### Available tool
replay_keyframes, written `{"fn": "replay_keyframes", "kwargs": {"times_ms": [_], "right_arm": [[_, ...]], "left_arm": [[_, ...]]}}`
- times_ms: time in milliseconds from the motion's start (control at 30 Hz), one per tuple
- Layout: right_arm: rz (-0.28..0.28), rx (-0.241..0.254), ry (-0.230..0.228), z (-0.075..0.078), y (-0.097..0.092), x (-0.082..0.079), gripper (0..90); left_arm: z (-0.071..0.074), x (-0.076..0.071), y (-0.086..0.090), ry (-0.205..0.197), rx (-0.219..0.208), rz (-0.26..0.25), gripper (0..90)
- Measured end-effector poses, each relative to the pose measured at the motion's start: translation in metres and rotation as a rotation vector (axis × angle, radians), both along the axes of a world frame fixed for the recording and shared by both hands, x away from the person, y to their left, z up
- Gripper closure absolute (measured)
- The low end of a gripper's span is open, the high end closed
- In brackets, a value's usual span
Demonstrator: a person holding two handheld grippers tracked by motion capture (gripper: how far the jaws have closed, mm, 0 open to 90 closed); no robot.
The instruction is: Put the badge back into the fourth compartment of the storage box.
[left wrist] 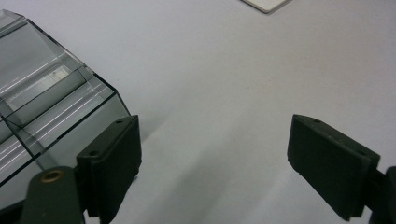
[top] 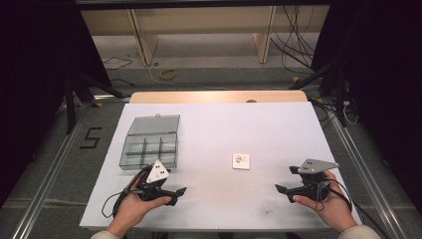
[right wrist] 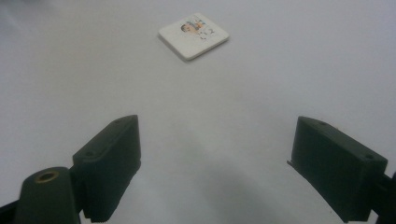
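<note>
A clear grey compartment box [top: 150,144] with its lid swung back stands on the left half of the white table. A small white square tile [top: 241,161] with a printed picture lies flat near the middle. My left gripper [top: 174,195] rests near the front edge just below the box, jaws wide apart and nothing between them; the box corner [left wrist: 56,107] lies beside its left jaw. At the front right my right gripper [top: 281,191] is open too, empty, and faces the tile [right wrist: 194,35] some way ahead of it.
The white sheet [top: 219,124] covers most of the wooden table. Behind the table are shelf legs and loose cables on the floor. Metal rails run along both sides, and a "5" mark [top: 90,138] is on the floor at the left.
</note>
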State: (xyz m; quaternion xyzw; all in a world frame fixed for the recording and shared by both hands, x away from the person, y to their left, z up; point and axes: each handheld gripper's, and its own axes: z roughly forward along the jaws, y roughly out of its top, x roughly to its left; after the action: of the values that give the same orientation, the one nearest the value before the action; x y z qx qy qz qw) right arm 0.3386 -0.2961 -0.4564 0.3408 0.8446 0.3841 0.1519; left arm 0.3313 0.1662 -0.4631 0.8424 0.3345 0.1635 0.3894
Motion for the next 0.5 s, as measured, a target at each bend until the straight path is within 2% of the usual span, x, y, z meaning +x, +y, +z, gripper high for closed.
{"fn": "replay_keyframes", "kwargs": {"times_ms": [300, 500], "right_arm": [[0.002, -0.008, -0.001, -0.001, 0.003, 0.001, 16.4], [0.009, -0.010, 0.007, -0.003, 0.003, 0.005, 16.4]], "left_arm": [[-0.001, 0.001, -0.004, -0.005, 0.005, -0.028, 17.2], [0.000, 0.004, -0.016, -0.011, 0.006, -0.079, 17.2]]}}
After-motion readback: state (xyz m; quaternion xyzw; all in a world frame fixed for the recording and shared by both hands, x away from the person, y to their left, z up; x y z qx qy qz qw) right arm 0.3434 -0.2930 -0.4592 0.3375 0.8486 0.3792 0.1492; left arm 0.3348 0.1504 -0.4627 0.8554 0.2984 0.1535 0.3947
